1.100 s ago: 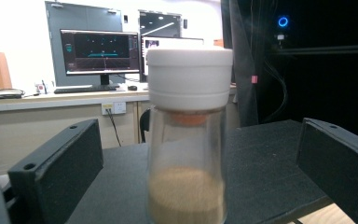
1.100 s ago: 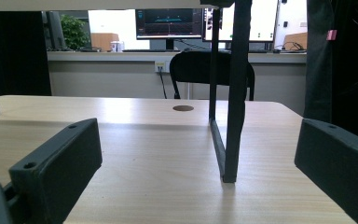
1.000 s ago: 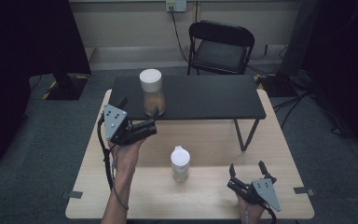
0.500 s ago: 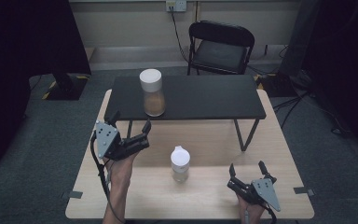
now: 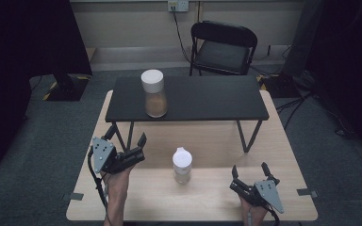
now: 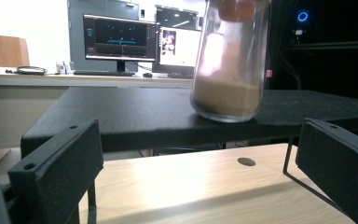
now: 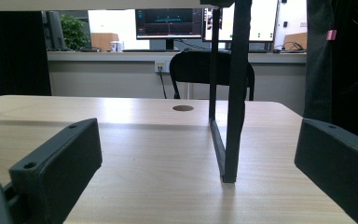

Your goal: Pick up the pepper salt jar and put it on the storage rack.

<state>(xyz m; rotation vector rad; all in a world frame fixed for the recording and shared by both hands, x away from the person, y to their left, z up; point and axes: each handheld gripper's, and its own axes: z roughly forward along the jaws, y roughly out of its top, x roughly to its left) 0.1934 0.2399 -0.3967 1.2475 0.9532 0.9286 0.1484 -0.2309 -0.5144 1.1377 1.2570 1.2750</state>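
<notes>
Grey carpet and a black folding chair (image 5: pixel 224 47) lie beyond my light wooden table (image 5: pixel 136 193). My left gripper (image 5: pixel 125 146) hangs spread and empty just below the low black shelf (image 5: pixel 202 96); my right gripper (image 5: pixel 250 175) rests spread too. On that shelf stands a white-lidded glass jar of brown powder (image 5: pixel 153 94); before it, a small white-capped bottle (image 5: pixel 182 165). I judge one placing done, so next I reach for that bottle.
</notes>
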